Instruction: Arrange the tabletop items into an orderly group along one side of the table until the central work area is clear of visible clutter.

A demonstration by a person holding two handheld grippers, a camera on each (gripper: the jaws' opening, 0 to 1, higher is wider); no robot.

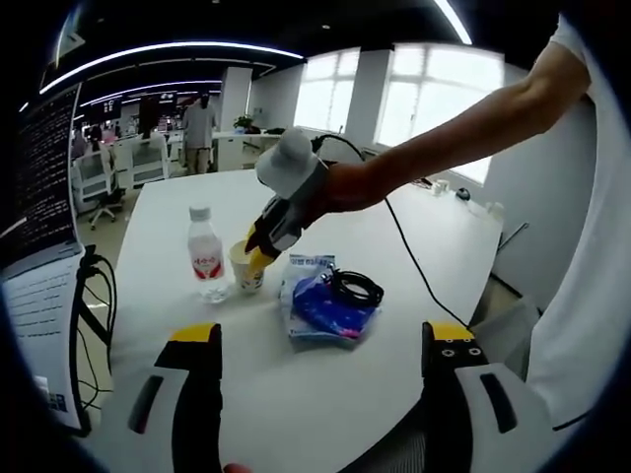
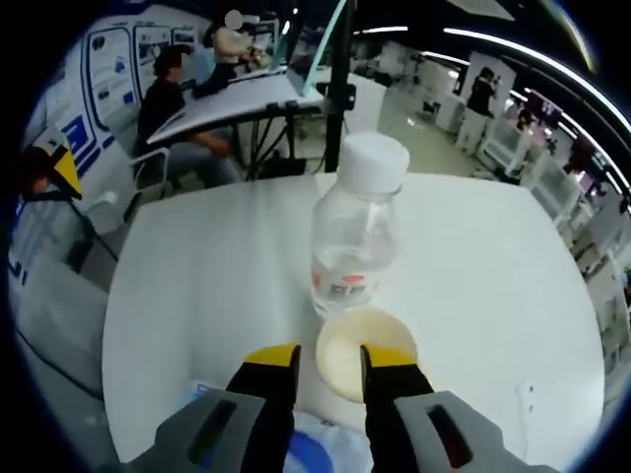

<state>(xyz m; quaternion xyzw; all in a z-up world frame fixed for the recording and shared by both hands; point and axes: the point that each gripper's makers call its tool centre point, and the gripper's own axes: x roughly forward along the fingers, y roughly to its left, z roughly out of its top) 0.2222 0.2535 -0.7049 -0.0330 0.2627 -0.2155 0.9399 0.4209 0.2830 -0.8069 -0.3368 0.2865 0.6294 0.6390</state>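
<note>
Right gripper (image 1: pixel 258 246) reaches down to the paper cup (image 1: pixel 246 266) on the white table (image 1: pixel 325 394). In the right gripper view its yellow-tipped jaws stand fairly narrow, with one jaw over the cup's rim (image 2: pixel 367 357) and the other just outside it, so they look set to pinch the wall; whether they have actually closed on it I cannot tell. The left gripper (image 1: pixel 320 345) hangs back at the near table edge, jaws wide apart and holding nothing.

Taking the cup as the landmark: a water bottle (image 1: pixel 205 254) with a white cap stands upright just beside it, and a blue-and-white packet (image 1: pixel 317 301) lies flat on its other side, with a coiled black cable (image 1: pixel 355 288) resting on top of the packet. A laptop (image 1: pixel 44 266) sits well apart from the cup, at the table's side edge.

As I judge it, the tidying is barely begun. All four items sit bunched in the middle of the table, none lined up along an edge, so cup, bottle, packet and cable all remain to be moved.
</note>
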